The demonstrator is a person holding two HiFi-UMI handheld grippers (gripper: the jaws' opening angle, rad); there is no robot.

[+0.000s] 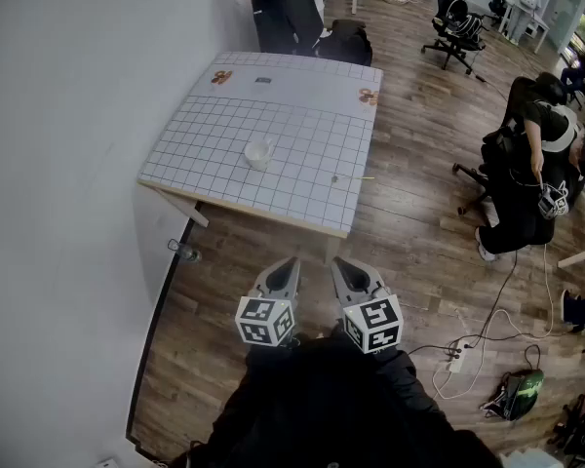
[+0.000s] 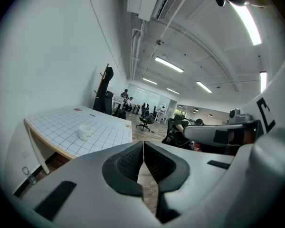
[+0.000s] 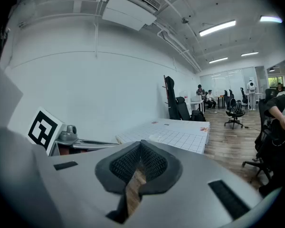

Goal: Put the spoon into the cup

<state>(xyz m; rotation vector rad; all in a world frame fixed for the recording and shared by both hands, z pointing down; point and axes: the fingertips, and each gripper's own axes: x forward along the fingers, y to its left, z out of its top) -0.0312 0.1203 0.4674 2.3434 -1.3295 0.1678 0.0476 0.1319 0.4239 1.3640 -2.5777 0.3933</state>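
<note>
The small white cup [image 1: 259,154] stands mid-way across the white gridded worktop [image 1: 302,115], far ahead of me. Nearer, my left gripper [image 1: 290,261] and right gripper [image 1: 339,261] sit side by side, jaws closed on nothing. The thin pale spoon [image 1: 351,177] lies right of the cup, apart from it.
</note>
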